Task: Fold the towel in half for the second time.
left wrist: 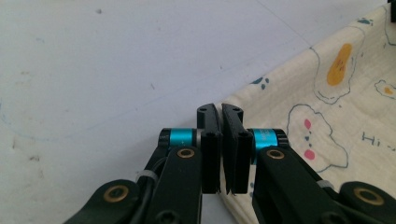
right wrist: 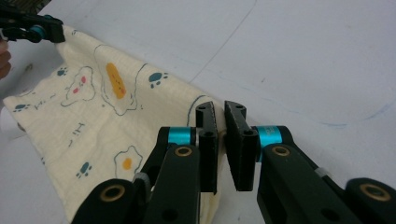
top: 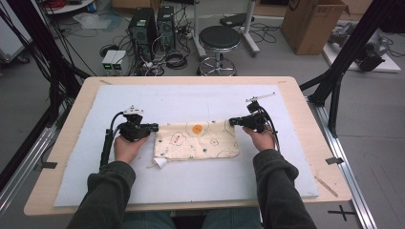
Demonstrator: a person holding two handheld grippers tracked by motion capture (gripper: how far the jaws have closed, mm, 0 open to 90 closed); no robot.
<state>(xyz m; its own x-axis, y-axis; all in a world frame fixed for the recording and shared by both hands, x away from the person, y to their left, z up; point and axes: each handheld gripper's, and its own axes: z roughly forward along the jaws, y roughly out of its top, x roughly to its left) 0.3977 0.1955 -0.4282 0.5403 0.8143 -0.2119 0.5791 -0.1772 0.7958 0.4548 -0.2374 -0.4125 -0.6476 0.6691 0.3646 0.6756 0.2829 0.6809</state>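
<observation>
On the desk [top: 305, 143], over a pale blue mat [top: 191, 181], a cream cloth [top: 198, 140] printed with small cartoon shapes and an orange dot lies folded into a wide band at the middle. You hold a gripper in each hand, one at each far corner of the band.

Your left gripper [top: 154, 127] has its fingers [left wrist: 211, 140] pressed almost together on the cloth's far left corner; in the left gripper view the hem runs into the narrow slot between them. Your right gripper [top: 232, 121] does the same at the far right corner, its fingers [right wrist: 208, 140] nearly shut with the cloth edge caught between them. Both hands rest low, close to the mat, and the far edge of the cloth lies fairly straight between the two grips.

This looks like the grasp stage of a fold: both far corners are pinched, the cloth not yet lifted. The next move likely calls for raising both corners together, keeping the edge taut and level, then carrying it toward you to meet the near edge. A white tag [top: 160, 162] sticks out at the near left corner.
</observation>
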